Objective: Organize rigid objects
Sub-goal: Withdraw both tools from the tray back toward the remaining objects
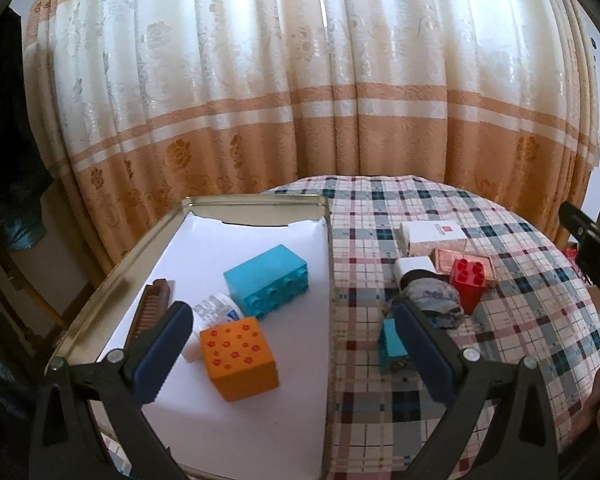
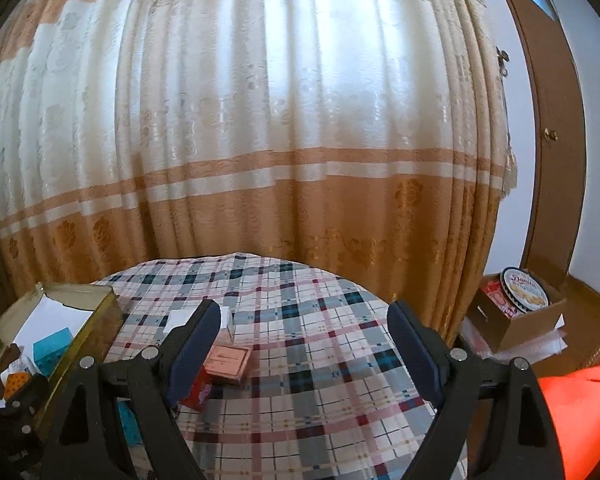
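In the left wrist view the left gripper (image 1: 292, 344) stands released, nothing between its pads, straddling the right wall of the metal tin (image 1: 329, 280). Inside the tin, ahead and toward its left finger, lie an orange cube (image 1: 240, 358), a large blue brick (image 1: 268, 282), a small white bottle (image 1: 212, 314) and a brown comb (image 1: 150, 308). The loose pieces sit on the plaid tablecloth (image 1: 500, 340) ahead and toward its right finger: a small blue brick (image 1: 392, 344) just inside that finger, a grey bundle (image 1: 432, 300) past it, then a red brick (image 1: 468, 280), a pink box (image 1: 460, 258) and a white box (image 1: 432, 236) farther out. The small blue brick looks the nearest target for this hand; the tin wall just to its left limits a sideways sweep. In the right wrist view the right gripper (image 2: 304, 348) is likewise released and empty, over bare cloth. The pink box (image 2: 228, 362) and red brick (image 2: 196, 394) lie beside and partly behind its left finger, so it would need to swing left to reach them; the tin (image 2: 96, 316) is farther left. Ahead and to its right the cloth is open up to the table edge.
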A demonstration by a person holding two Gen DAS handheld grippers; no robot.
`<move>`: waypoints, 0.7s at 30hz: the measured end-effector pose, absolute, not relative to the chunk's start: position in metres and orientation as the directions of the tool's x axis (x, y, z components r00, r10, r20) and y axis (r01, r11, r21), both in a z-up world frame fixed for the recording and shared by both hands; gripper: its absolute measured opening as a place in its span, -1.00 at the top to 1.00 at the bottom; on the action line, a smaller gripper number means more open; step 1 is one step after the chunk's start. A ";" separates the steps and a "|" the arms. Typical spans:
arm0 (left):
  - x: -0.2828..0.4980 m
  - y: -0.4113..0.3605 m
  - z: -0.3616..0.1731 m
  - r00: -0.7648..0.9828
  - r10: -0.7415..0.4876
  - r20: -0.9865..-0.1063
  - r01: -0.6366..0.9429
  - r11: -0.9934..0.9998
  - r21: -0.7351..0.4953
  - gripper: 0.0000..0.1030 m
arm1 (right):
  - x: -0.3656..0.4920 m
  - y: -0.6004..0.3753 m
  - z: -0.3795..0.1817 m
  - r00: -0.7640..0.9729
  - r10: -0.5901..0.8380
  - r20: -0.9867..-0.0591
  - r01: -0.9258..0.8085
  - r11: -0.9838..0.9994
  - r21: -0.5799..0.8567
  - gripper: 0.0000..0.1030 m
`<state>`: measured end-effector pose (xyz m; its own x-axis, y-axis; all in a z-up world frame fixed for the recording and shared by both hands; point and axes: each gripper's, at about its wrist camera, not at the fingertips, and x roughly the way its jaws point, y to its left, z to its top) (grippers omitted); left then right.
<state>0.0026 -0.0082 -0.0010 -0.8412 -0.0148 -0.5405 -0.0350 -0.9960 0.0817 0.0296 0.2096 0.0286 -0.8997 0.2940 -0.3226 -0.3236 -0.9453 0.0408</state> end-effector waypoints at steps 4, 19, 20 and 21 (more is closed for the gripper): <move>0.005 -0.004 -0.001 -0.840 -0.005 -0.542 -0.045 -0.996 0.080 -0.99 | 0.031 0.213 0.029 -0.897 0.301 -0.323 -0.331 -0.943 0.040 -0.69; 0.017 0.035 0.001 -0.850 0.065 -0.522 -0.172 -0.972 0.158 -0.99 | 0.044 0.219 0.030 -0.899 0.316 -0.305 -0.353 -0.933 0.074 -0.69; 0.017 0.041 0.001 -0.847 0.066 -0.527 -0.183 -0.968 0.174 -0.99 | 0.045 0.220 0.030 -0.899 0.316 -0.304 -0.354 -0.932 0.078 -0.69; 0.018 0.047 0.000 -0.846 0.063 -0.529 -0.189 -0.964 0.188 -0.99 | 0.046 0.222 0.030 -0.899 0.315 -0.305 -0.355 -0.931 0.082 -0.69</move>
<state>0.0185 0.0467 0.0000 -0.8464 0.0629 -0.5289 -0.1892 -0.9637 0.1883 0.0456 0.2216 0.0299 -0.8986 0.3153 -0.3051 -0.3547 -0.9314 0.0822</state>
